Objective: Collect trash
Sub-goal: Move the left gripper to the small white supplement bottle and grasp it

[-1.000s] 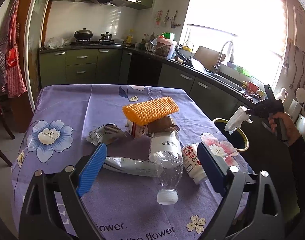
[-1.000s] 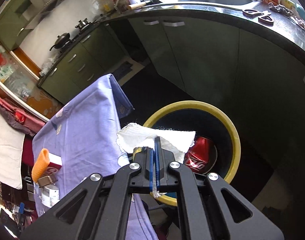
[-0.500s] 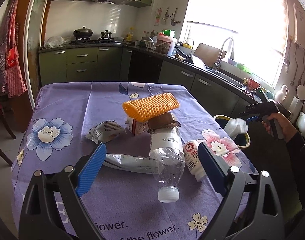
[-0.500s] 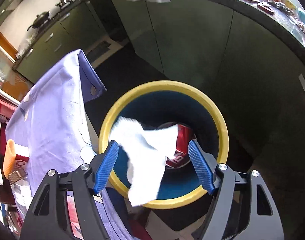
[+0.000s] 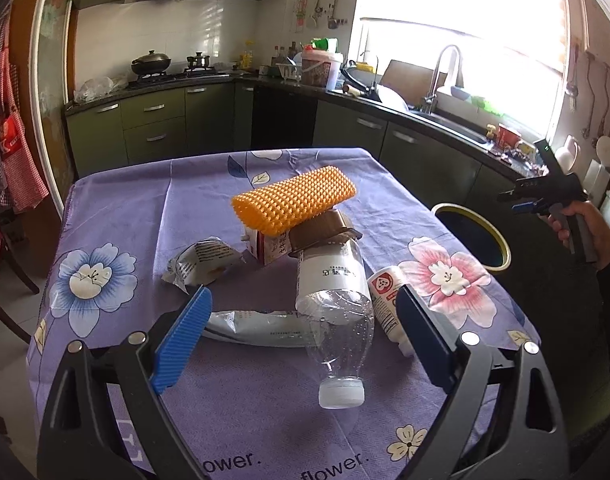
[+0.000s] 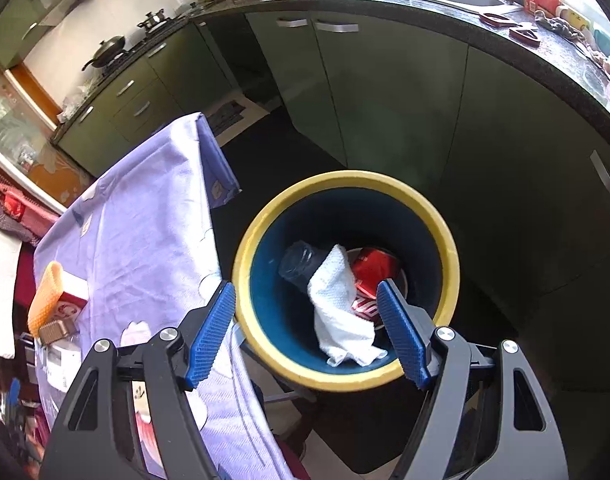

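My right gripper (image 6: 309, 332) is open and empty above the yellow-rimmed bin (image 6: 445, 248). A white cloth (image 6: 341, 316) lies inside the bin beside a red can (image 6: 371, 272) and a dark cup (image 6: 301, 260). My left gripper (image 5: 305, 340) is open over the table, its jaws on either side of a clear plastic bottle (image 5: 337, 304) without touching it. Around it lie a small white bottle (image 5: 389, 300), a flat silver wrapper (image 5: 261, 326), a crumpled wrapper (image 5: 201, 262), a carton (image 5: 271, 246), a brown lid (image 5: 323, 232) and an orange spiky mat (image 5: 293, 204).
The table has a purple flowered cloth (image 5: 117, 216). The bin (image 5: 471, 236) stands on the floor off the table's right edge, close to dark green cabinets (image 6: 385, 92). The right gripper (image 5: 545, 196) is held in a hand above the bin.
My right gripper opened over the bin and the white cloth dropped out of it into the bin. My left gripper stayed open and shifted only slightly.
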Action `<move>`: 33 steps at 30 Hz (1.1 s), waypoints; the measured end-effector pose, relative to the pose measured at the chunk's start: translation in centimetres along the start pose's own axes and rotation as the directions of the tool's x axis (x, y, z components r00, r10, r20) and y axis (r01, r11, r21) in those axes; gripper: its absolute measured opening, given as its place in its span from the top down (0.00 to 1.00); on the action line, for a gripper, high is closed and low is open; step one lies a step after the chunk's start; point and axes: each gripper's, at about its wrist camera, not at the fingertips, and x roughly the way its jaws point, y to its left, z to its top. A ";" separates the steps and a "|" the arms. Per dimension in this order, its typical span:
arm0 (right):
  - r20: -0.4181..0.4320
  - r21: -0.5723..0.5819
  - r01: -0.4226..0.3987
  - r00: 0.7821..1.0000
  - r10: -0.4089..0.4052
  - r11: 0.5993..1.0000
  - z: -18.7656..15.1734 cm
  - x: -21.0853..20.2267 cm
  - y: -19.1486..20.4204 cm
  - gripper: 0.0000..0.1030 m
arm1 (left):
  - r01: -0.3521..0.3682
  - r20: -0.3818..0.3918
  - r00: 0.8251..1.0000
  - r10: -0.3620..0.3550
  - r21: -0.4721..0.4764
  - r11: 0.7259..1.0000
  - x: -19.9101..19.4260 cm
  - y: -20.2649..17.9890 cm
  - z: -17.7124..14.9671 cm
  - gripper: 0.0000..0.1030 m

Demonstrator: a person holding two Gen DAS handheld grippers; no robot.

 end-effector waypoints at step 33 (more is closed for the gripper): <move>-0.063 -0.122 -0.198 0.980 0.191 0.973 -7.7 -0.9 2.5 0.29 | 0.095 -0.690 0.679 -0.251 -0.256 0.962 13.5 -7.9 3.8 0.32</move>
